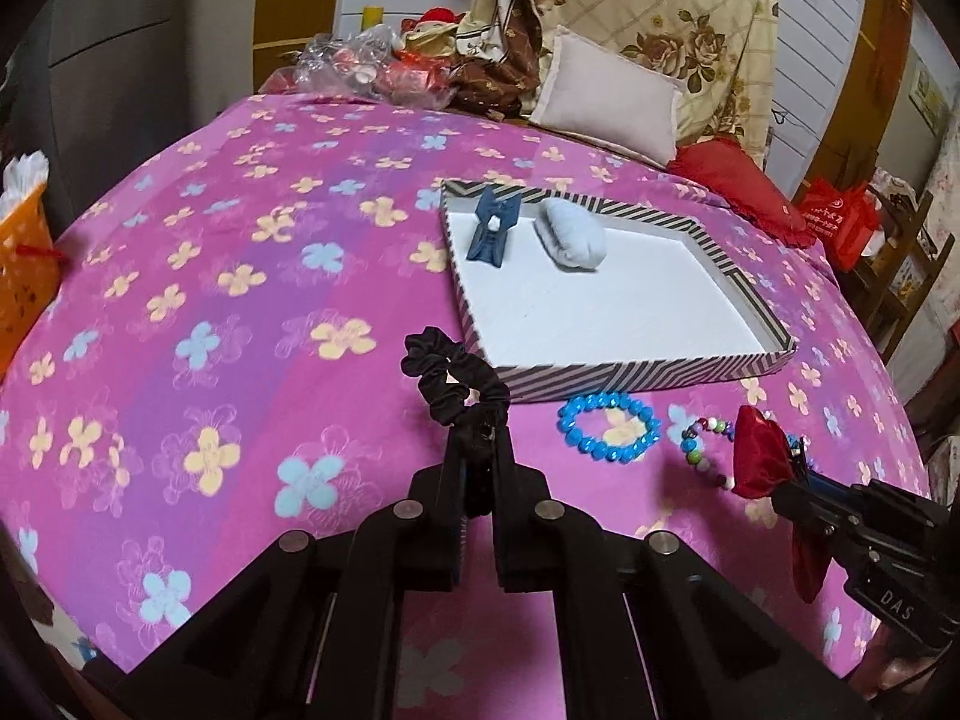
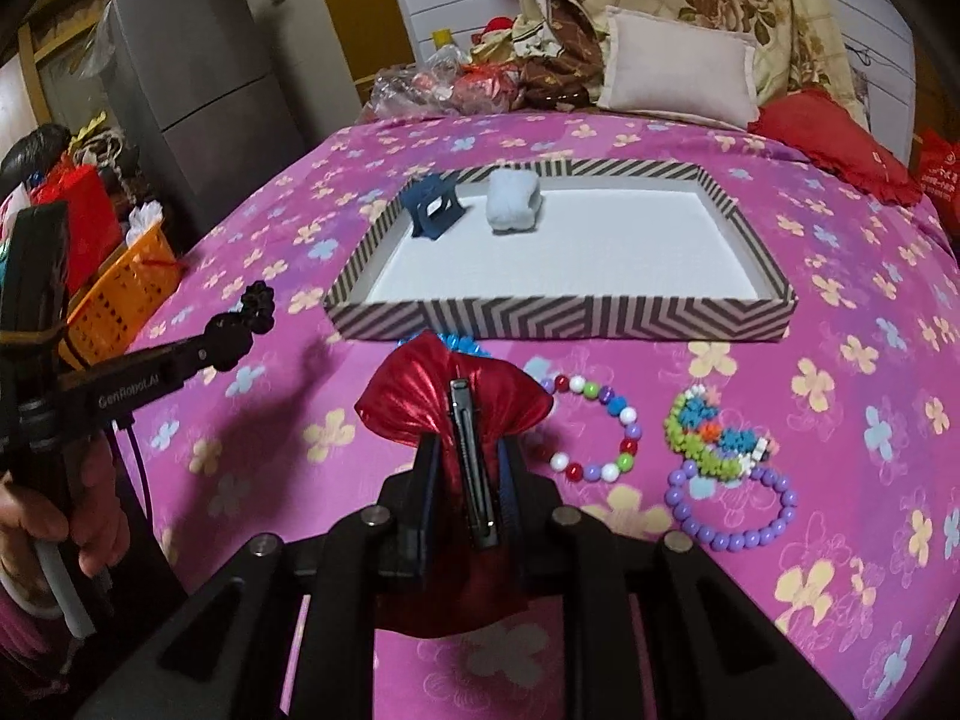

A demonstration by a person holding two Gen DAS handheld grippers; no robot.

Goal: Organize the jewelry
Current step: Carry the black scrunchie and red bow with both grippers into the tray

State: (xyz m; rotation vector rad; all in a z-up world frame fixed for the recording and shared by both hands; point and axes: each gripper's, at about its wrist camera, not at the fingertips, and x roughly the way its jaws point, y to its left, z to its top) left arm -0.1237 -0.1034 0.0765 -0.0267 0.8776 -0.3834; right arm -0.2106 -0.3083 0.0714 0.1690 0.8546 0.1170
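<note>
Your left gripper is pinched tight on the black scrunchie, lifted beside the striped tray. Your right gripper clamps narrowly on the red bow clip, above the bedspread.

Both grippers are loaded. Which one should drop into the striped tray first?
Left, probably. The left gripper holds the black scrunchie right beside the striped tray near corner; the right gripper, clamping the red bow clip, sits further back.
</note>
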